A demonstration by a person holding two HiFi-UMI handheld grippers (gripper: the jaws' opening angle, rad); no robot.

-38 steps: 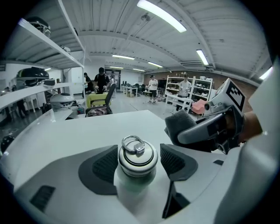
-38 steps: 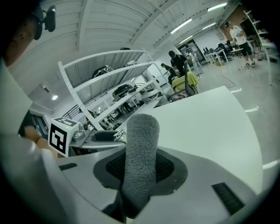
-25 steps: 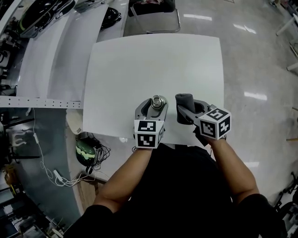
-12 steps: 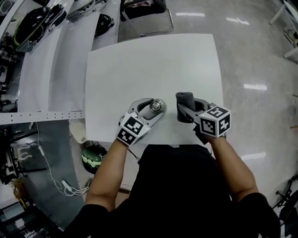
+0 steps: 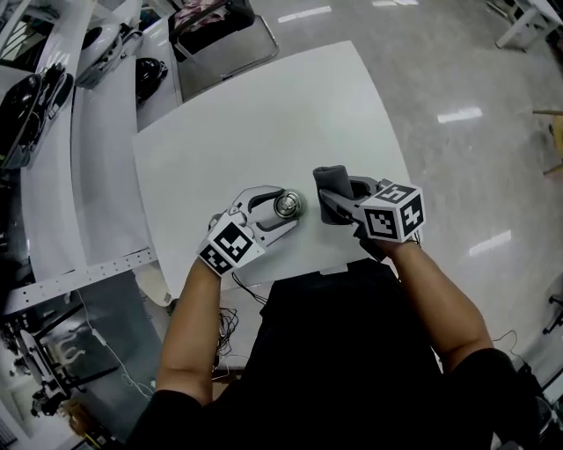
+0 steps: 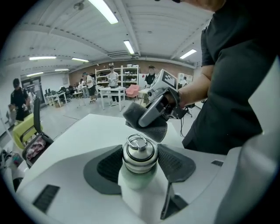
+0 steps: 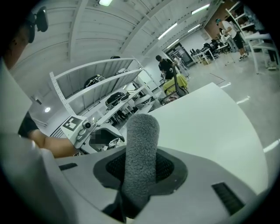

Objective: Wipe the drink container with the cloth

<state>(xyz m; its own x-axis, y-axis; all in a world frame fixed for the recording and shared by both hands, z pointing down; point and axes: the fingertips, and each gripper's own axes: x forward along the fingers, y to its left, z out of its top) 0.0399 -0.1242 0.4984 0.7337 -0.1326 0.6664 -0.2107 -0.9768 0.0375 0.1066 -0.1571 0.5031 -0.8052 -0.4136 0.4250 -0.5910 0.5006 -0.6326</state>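
The drink container (image 5: 287,205), pale green with a steel cap and ring (image 6: 138,150), is held just above the white table (image 5: 264,114) near its front edge. My left gripper (image 5: 288,206) is shut on its body, one pad on each side. Just right of it, my right gripper (image 5: 332,204) is shut on a folded grey cloth (image 5: 330,179), which sticks out past the jaws as a thick roll (image 7: 140,148). In the left gripper view the cloth (image 6: 146,119) hangs close behind the cap; I cannot tell whether they touch.
A chair (image 5: 215,25) stands at the table's far side. White benches with dark gear (image 5: 40,83) run along the left. Cables (image 5: 230,318) lie on the floor by the near left corner. Several people stand far off in the room (image 6: 89,83).
My left gripper has rolled about its own line, its marker cube swinging out to the left, and the container has tilted with it. The right gripper and cloth have kept their place.
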